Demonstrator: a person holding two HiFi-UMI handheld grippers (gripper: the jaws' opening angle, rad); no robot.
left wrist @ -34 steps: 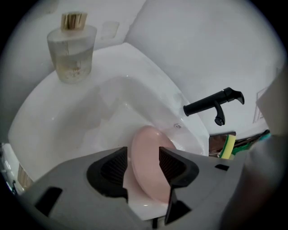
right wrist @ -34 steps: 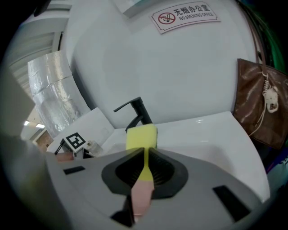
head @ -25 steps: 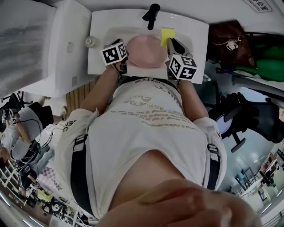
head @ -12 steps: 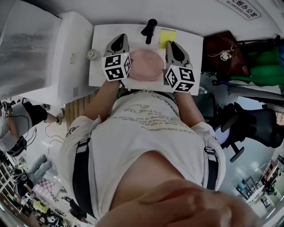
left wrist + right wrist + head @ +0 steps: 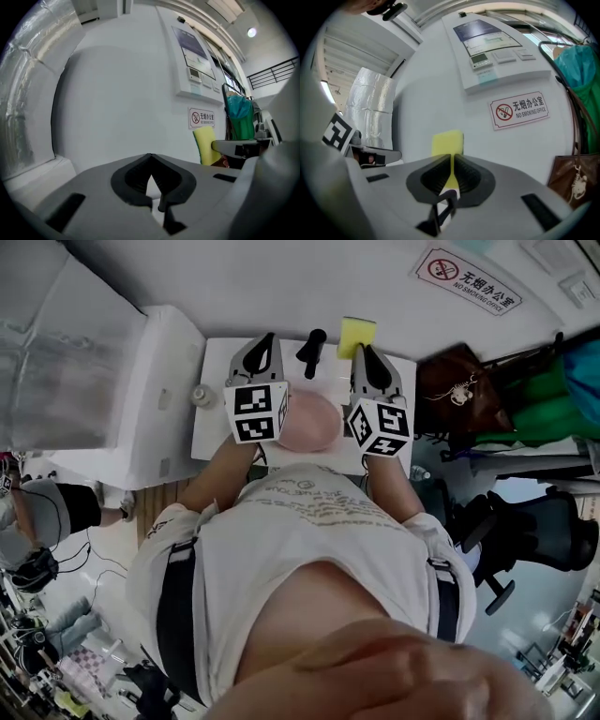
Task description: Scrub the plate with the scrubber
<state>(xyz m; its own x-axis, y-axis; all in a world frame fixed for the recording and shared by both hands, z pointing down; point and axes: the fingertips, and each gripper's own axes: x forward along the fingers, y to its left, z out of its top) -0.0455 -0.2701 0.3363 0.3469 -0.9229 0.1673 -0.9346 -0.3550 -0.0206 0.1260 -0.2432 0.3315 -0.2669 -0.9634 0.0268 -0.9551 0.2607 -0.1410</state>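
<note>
A pink plate [image 5: 309, 420] lies in the white sink [image 5: 214, 381], between my two grippers. My right gripper [image 5: 362, 350] points up at the wall and is shut on the yellow scrubber [image 5: 356, 332]. In the right gripper view the scrubber [image 5: 447, 140] stands upright above the jaws [image 5: 451, 161], with a thin yellow strip pinched between them. My left gripper [image 5: 268, 337] is also raised over the sink's back edge, shut and empty [image 5: 150, 164]. From the left gripper view the scrubber [image 5: 205, 143] shows at the right, against the wall.
A black faucet [image 5: 312, 351] stands at the sink's back, between the grippers. A small round cap [image 5: 200, 395] sits on the sink's left rim. A no-smoking sign [image 5: 519, 108] and a control panel [image 5: 487, 47] hang on the wall. A brown bag [image 5: 455, 381] stands right of the sink.
Both grippers have swung up from beside the plate and now point at the wall. The scrubber has risen off the sink's back rim with the right gripper.
</note>
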